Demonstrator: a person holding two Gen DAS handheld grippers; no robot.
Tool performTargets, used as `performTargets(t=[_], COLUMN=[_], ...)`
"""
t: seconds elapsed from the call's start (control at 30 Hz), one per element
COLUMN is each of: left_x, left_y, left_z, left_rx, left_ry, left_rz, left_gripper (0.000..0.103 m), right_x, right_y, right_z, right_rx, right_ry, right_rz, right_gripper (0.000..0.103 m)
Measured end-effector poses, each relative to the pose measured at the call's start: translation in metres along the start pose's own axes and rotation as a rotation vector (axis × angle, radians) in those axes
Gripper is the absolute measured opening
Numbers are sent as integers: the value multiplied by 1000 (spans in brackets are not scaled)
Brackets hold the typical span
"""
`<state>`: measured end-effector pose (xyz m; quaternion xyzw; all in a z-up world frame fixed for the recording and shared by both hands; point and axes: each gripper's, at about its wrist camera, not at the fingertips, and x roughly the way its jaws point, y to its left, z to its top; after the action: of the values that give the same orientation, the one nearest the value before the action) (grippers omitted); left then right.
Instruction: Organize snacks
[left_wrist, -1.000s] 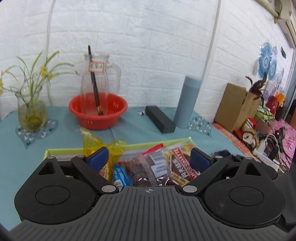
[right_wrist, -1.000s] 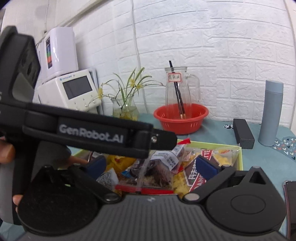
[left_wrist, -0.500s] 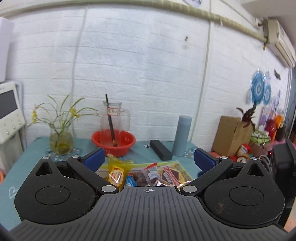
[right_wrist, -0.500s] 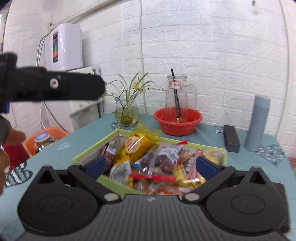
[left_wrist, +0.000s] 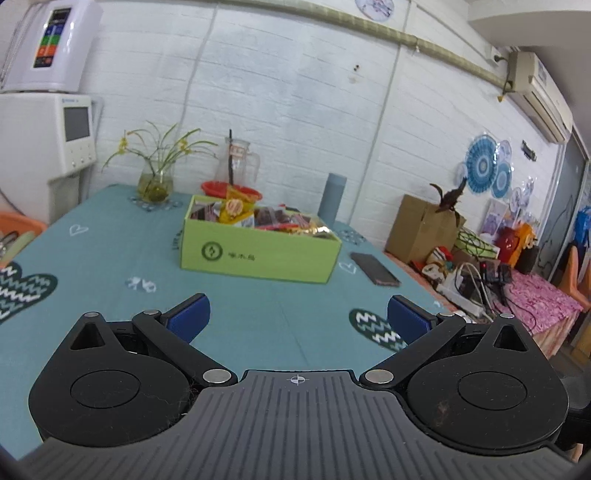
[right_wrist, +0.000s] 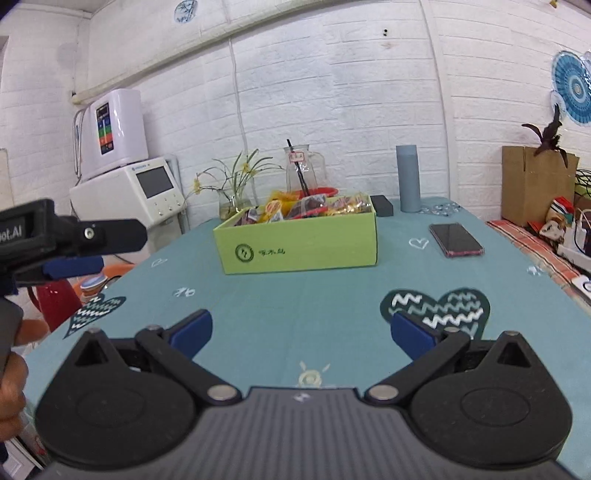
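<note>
A green cardboard box stands on the teal table, filled with several snack packets. It also shows in the right wrist view with the snacks piled inside. My left gripper is open and empty, well back from the box over the near table. My right gripper is open and empty, also well back from the box. The left gripper's body shows at the left edge of the right wrist view.
A phone lies right of the box. Behind the box stand a red bowl with a glass jug, a grey bottle, a black case and a flower vase. Cluttered boxes and cables sit off the table's right edge.
Both grippers pulled back and away from the box; earlier they hovered right over the snacks, now the whole box is seen from a distance. Both stayed open.
</note>
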<state>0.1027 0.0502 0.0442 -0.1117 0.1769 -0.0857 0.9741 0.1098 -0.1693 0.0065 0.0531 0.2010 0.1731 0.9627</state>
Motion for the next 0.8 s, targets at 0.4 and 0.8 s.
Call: performTargets(t=[0.4,0.8], left_x=[-82,-72], left_y=[-32,-32], left_z=[-73,-80], left_rx=[96,111], left_ry=[4,22], left_rz=[-46,11], left_gripper=[91,88], right_x=[-106,-124], right_y=[17,7], right_z=[-57,-87], right_rx=[19,71], right_ry=[-149,-76], right_rz=[-260,-308], right_gripper=[103,103])
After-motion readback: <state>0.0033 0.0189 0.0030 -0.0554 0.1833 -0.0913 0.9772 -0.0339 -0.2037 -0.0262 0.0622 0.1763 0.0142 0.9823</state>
